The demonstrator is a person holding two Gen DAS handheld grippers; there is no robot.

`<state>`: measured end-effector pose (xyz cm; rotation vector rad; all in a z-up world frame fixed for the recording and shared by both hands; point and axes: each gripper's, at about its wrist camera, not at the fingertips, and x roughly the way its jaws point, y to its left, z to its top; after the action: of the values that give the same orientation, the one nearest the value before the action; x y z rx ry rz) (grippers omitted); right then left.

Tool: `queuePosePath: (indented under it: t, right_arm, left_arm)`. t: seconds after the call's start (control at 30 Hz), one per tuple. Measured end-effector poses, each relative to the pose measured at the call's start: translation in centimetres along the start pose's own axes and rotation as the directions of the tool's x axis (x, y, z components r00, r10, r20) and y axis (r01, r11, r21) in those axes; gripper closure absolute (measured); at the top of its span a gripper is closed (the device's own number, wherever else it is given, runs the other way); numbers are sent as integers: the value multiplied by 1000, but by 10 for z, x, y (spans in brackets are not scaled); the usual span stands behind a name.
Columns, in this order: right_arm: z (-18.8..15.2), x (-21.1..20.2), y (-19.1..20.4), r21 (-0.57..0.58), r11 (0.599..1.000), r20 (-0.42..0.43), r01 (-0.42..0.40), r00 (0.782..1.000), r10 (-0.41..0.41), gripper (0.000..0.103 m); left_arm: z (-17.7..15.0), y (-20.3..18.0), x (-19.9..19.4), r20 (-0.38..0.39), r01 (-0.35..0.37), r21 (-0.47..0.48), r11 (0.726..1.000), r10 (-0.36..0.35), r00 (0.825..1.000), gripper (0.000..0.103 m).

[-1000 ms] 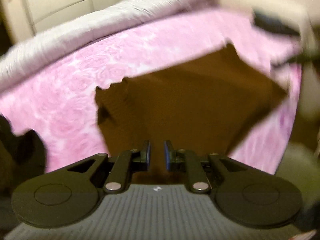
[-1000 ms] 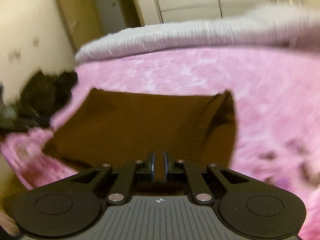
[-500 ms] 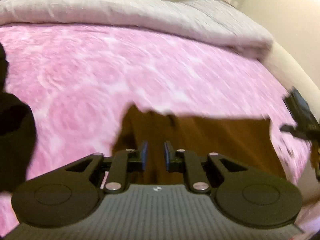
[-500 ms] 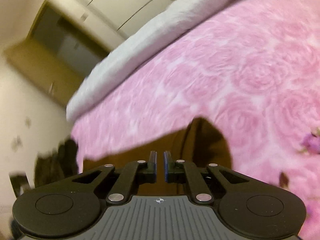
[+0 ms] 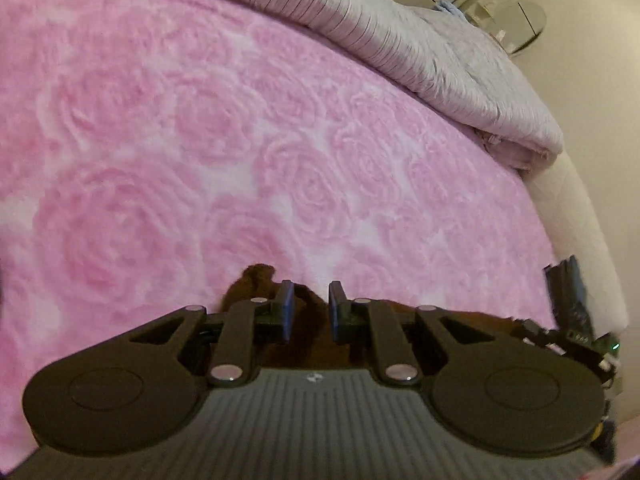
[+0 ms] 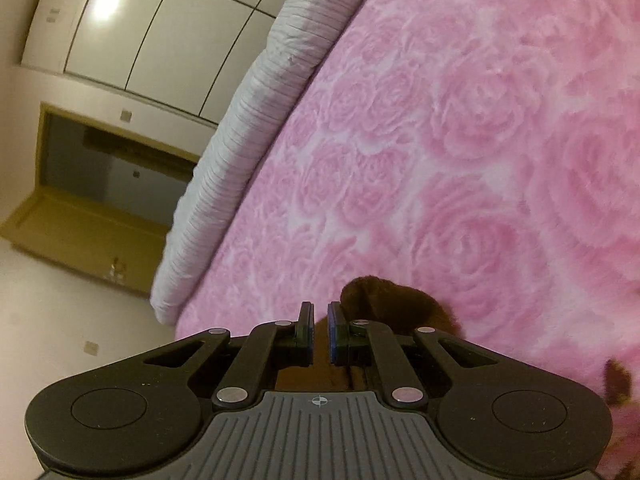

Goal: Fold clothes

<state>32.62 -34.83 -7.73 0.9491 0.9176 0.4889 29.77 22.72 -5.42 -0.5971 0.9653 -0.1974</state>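
A brown knit garment [image 5: 260,280] hangs from my left gripper [image 5: 310,308], whose jaws are shut on its edge, with cloth showing between the pads. In the right wrist view the same brown garment [image 6: 392,300] bunches at my right gripper [image 6: 319,332], shut on another part of its edge. Most of the garment is hidden below both grippers. Both hold it over the pink rose-patterned blanket [image 5: 200,160] on the bed. The right gripper's body shows at the right edge of the left wrist view [image 5: 572,312].
A grey ribbed duvet [image 5: 420,48] lies bunched along the far side of the bed, also in the right wrist view [image 6: 256,120]. White wardrobe doors [image 6: 140,32] and a doorway [image 6: 100,184] stand beyond. The bed's right edge [image 5: 576,216] is cream.
Both grippers have tilted forward and upward over the bed with the garment held. The spread brown cloth has dropped out of sight below the jaws. The dark clothes pile has left view.
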Motion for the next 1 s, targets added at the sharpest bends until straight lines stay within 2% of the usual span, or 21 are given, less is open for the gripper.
queuePosePath:
  t: [0.1, 0.2, 0.23, 0.3, 0.33, 0.4, 0.53, 0.6, 0.67, 0.8, 0.87, 0.9, 1.0]
  right_arm:
    - [2, 4, 0, 11, 1000, -10, -8, 1000, 8, 96]
    - [3, 12, 2, 0, 1000, -22, -10, 1000, 10, 96]
    - [2, 14, 3, -8, 1000, -26, -9, 1000, 9, 97]
    - [1, 19, 6, -40, 999, -26, 0, 1000, -1, 97]
    - [0, 20, 9, -68, 998, -16, 9, 1000, -10, 103]
    - [-2, 15, 12, -109, 994, 23, 25, 999, -22, 103]
    - [-2, -8, 4, -100, 993, 133, 59, 990, -46, 103]
    - [-2, -10, -4, -74, 995, 138, 70, 989, -59, 103]
    - [-2, -9, -8, -48, 998, 124, 45, 992, -39, 103]
    - [-1, -9, -8, -14, 1000, 97, -6, 995, 7, 102]
    - [0, -13, -6, -3, 1000, 84, -10, 996, 10, 95]
    - [-1, -15, -7, 7, 1000, 76, -14, 997, 14, 93]
    - [-4, -19, -9, 33, 999, 60, -11, 998, 9, 93]
  left_arm:
    - [-2, 1, 8, -25, 5, -18, 1000, -5, 1000, 90]
    - [-4, 3, 13, -31, 43, -58, 997, -45, 998, 91]
    - [-5, 3, 14, -28, 54, -63, 997, -56, 998, 93]
    - [-6, 0, 14, -4, 65, -47, 997, -65, 998, 103]
    - [-6, -1, 10, 16, 64, -31, 997, -63, 998, 103]
    - [-8, -4, 1, 70, 50, 9, 999, -51, 996, 103]
    - [-19, 1, -18, 182, -16, 77, 997, 1, 983, 103]
    - [-23, 6, -12, 178, -33, 81, 996, 19, 984, 103]
    - [-25, 8, 0, 147, -42, 81, 996, 30, 989, 103]
    - [-21, 11, -6, 216, -95, 68, 993, 78, 973, 103]
    - [-18, 7, -20, 290, -175, 98, 980, 140, 947, 103]
    - [-18, 5, -30, 316, -186, 109, 976, 144, 938, 103]
    - [-22, 1, -50, 321, -120, 111, 987, 78, 944, 103]
